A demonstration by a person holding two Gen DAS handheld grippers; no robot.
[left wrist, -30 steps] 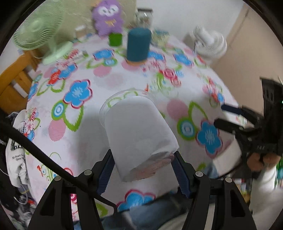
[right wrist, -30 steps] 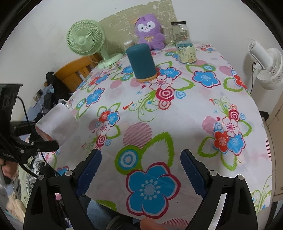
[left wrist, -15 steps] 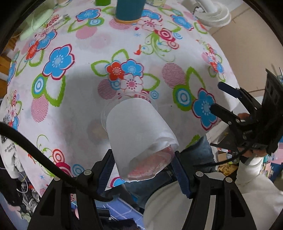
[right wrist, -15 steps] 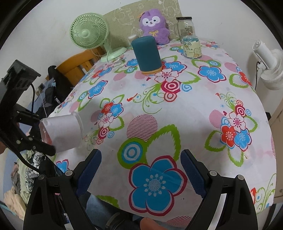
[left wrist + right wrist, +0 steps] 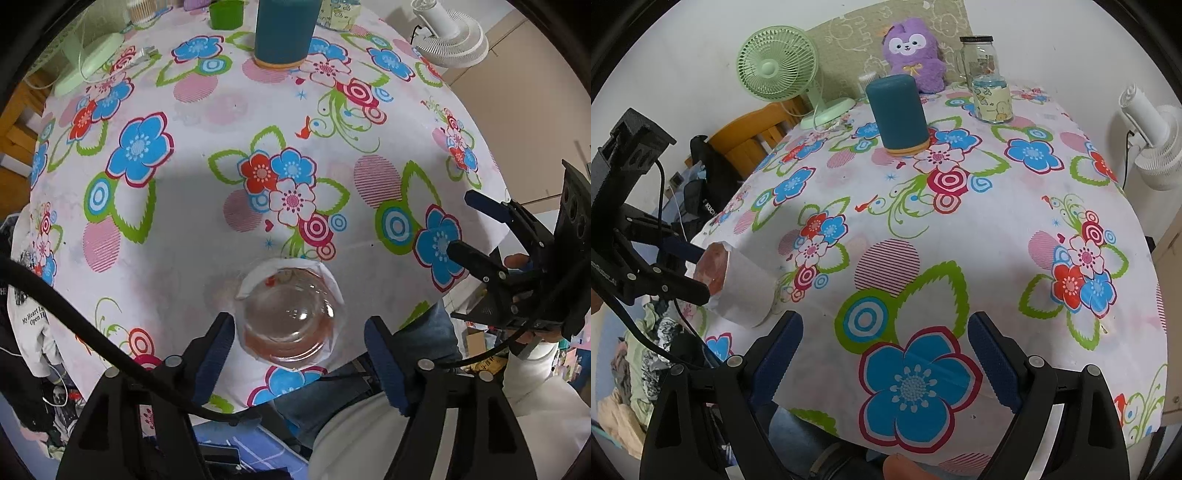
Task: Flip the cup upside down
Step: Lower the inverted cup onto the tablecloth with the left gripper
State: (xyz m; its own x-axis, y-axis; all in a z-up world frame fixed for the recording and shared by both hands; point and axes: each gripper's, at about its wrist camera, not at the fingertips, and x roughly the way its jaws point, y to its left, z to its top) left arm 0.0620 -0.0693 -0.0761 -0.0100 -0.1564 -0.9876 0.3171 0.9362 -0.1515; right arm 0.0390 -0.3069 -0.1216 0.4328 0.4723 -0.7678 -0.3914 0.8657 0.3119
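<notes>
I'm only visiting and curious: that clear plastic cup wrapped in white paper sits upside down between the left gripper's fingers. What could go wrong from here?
1. The clear plastic cup with white paper wrap stands close to the near edge of the flowered tablecloth, so a nudge could tip it off.
2. The left gripper looks open, but its blue pads flank the cup closely. Pulling back crookedly could clip it.

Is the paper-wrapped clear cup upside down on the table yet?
Yes: paper-wrapped clear cup stands mouth-down on the floral tablecloth, its base facing up.
</notes>
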